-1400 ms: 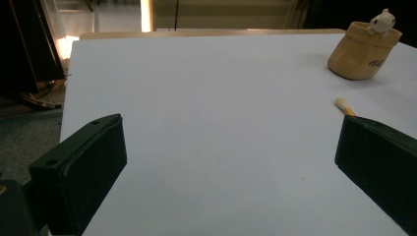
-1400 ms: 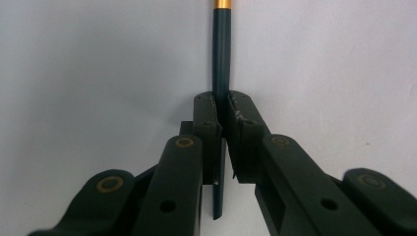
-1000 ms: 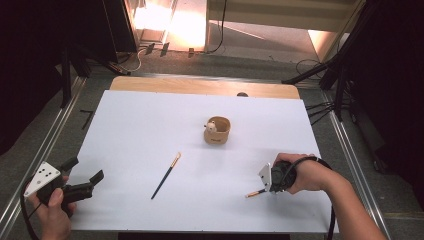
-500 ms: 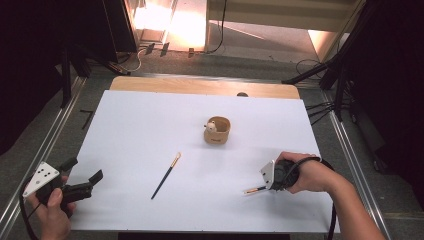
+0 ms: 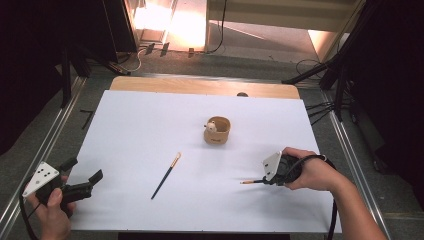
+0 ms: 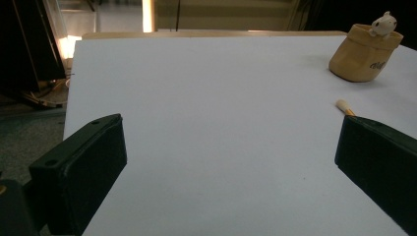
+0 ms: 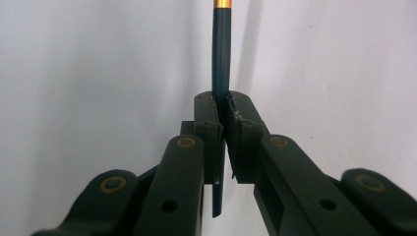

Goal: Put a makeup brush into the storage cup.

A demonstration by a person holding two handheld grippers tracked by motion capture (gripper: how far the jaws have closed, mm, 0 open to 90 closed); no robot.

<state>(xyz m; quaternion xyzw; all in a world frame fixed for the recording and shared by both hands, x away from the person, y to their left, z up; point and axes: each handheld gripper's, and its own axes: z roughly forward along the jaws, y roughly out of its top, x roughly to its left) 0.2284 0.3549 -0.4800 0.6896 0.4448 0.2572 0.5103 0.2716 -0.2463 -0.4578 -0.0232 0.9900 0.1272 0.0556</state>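
My right gripper (image 5: 266, 181) is at the right front of the white sheet, shut on a dark-handled brush (image 5: 252, 182) that points left. In the right gripper view the jaws (image 7: 223, 105) pinch the teal handle (image 7: 221, 54), with a gold ferrule at the top edge. A second brush (image 5: 166, 175) lies loose near the sheet's middle front; its pale tip (image 6: 342, 104) shows beside one jaw in the left gripper view. My left gripper (image 5: 82, 170) is held at the front left corner, open with nothing between its fingers (image 6: 83, 162). A tan cup (image 5: 216, 132) (image 6: 363, 54) carries a small white figure.
The white sheet (image 5: 150, 120) covers most of a wooden table (image 5: 200, 86). Metal rails run along both sides, and cables lie on the floor beyond the far edge. The right gripper's cable trails along the person's forearm (image 5: 350, 210).
The brush held in my right gripper has shifted slightly, its tip going a little left and farther up the picture. The left gripper and the loose brush have stayed put.
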